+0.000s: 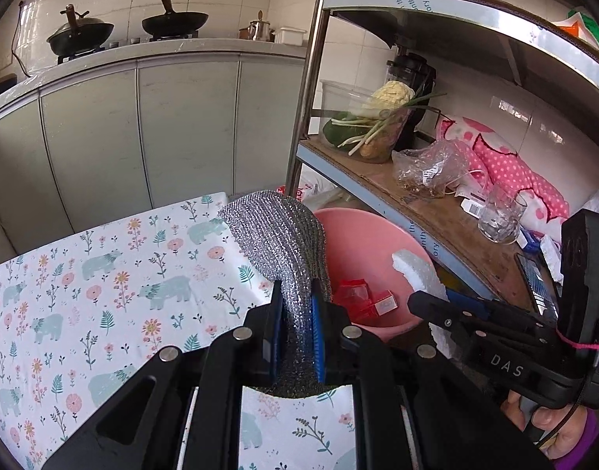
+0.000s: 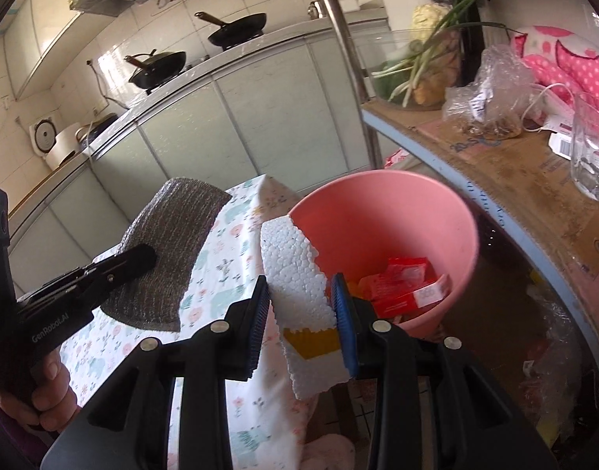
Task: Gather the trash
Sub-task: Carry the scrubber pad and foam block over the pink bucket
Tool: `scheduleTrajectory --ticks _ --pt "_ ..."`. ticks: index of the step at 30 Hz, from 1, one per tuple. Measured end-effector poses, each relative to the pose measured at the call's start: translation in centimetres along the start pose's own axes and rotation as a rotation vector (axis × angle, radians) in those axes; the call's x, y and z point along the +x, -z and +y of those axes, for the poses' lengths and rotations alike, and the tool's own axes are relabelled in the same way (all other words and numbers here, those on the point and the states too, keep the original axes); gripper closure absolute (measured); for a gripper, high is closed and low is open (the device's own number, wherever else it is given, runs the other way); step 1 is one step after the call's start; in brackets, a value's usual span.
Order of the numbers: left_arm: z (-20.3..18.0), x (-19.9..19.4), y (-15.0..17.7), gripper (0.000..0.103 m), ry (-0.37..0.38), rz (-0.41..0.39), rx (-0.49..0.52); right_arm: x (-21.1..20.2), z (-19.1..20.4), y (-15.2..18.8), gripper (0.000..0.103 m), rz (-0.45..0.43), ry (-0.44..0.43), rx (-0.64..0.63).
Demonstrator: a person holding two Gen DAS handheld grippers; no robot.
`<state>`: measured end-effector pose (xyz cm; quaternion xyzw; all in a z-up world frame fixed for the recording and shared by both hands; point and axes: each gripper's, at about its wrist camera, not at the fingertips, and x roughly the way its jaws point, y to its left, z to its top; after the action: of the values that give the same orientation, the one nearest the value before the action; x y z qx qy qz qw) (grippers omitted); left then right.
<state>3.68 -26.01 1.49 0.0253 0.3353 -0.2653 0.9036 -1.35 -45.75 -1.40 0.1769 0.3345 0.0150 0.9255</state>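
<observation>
My left gripper [image 1: 295,305] is shut on a silver mesh scouring cloth [image 1: 277,235] and holds it above the table's right edge, beside the pink bin [image 1: 362,243]. The cloth [image 2: 170,250] and left gripper [image 2: 142,254] also show in the right wrist view. My right gripper [image 2: 301,293] is shut on a white foam piece [image 2: 295,270] with a yellow patch, held at the near left rim of the pink bin [image 2: 381,203]. The foam [image 1: 417,270] shows in the left wrist view too. Red packets [image 2: 401,282] lie inside the bin.
A table with a floral bear cloth [image 1: 103,293] is on the left. A metal shelf rack [image 1: 436,211] on the right carries a bowl of vegetables [image 1: 373,125], a plastic bag [image 1: 432,168], a glass [image 1: 499,215] and a pink pillow. Kitchen cabinets [image 1: 142,129] with woks stand behind.
</observation>
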Motion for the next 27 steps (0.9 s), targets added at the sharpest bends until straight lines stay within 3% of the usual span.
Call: scheduleTrajectory --ticks 19,27 --pt "-3.2 7.1 -2.0 0.091 0.066 0.055 0.062 3.9 -3.8 -2.3 0.070 0.000 0.105 0.040" --pt "-3.5 10.9 -1.7 0.091 0.080 0.124 0.054 6.3 -5.2 -2.5 0.070 0.005 0.166 0.042"
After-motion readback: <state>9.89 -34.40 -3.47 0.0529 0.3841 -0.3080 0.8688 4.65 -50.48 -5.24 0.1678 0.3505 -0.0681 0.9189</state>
